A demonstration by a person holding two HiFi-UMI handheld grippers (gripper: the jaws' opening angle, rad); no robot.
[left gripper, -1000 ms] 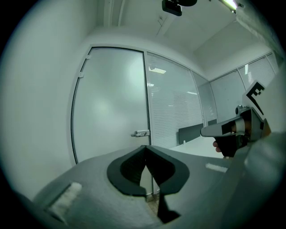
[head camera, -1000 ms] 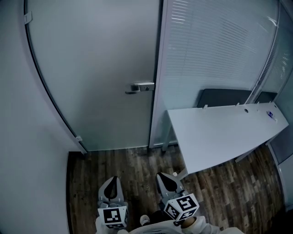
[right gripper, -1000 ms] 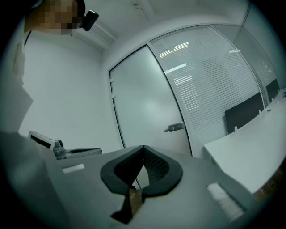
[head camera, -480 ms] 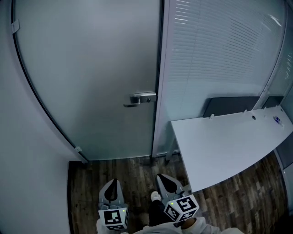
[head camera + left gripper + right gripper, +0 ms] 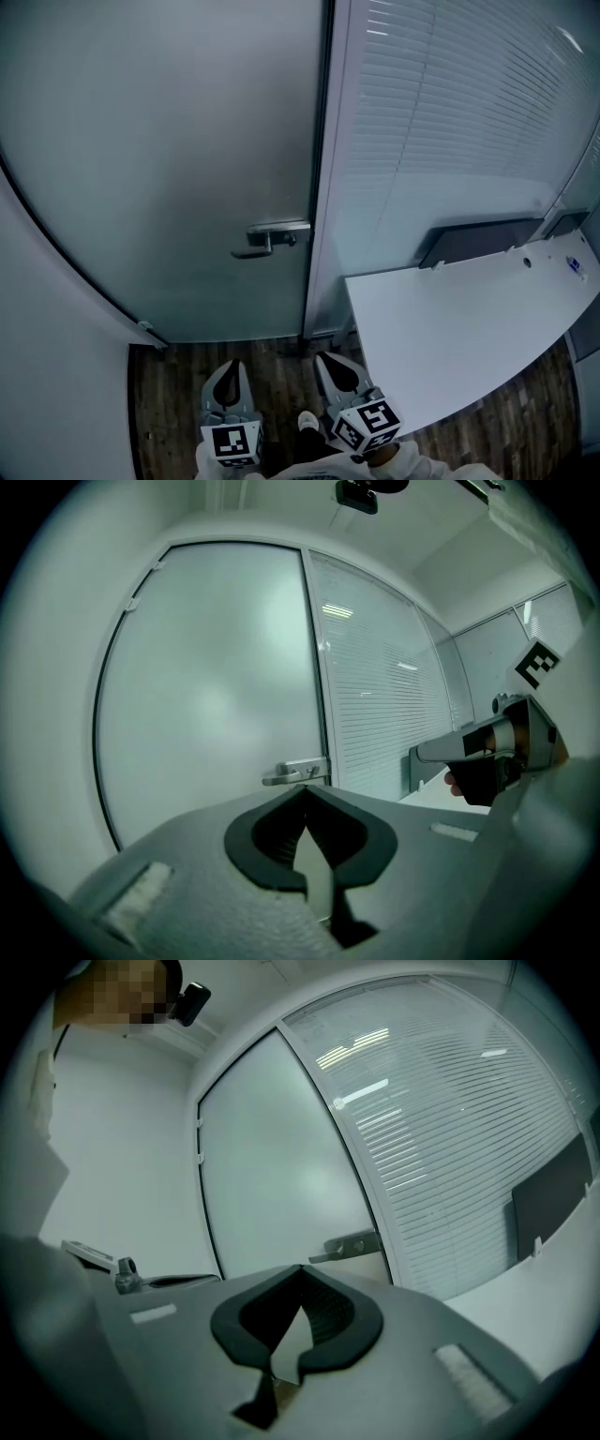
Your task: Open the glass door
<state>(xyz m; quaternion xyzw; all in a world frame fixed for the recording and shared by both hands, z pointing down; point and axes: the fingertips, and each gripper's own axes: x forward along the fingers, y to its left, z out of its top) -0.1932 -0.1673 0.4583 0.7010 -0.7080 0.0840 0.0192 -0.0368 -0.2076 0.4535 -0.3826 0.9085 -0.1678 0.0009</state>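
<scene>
Jaws pressed together and empty, the left hand-held gripper and right hand-held gripper point at the closed glass door. Its lever handle lies ahead and above them, horizontal, most nearly in line with the left.

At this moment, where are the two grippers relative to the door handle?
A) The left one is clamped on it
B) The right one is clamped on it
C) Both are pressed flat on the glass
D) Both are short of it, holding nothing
D: the head view shows the left gripper and right gripper low over the floor, apart from the handle, jaws together and empty.
</scene>
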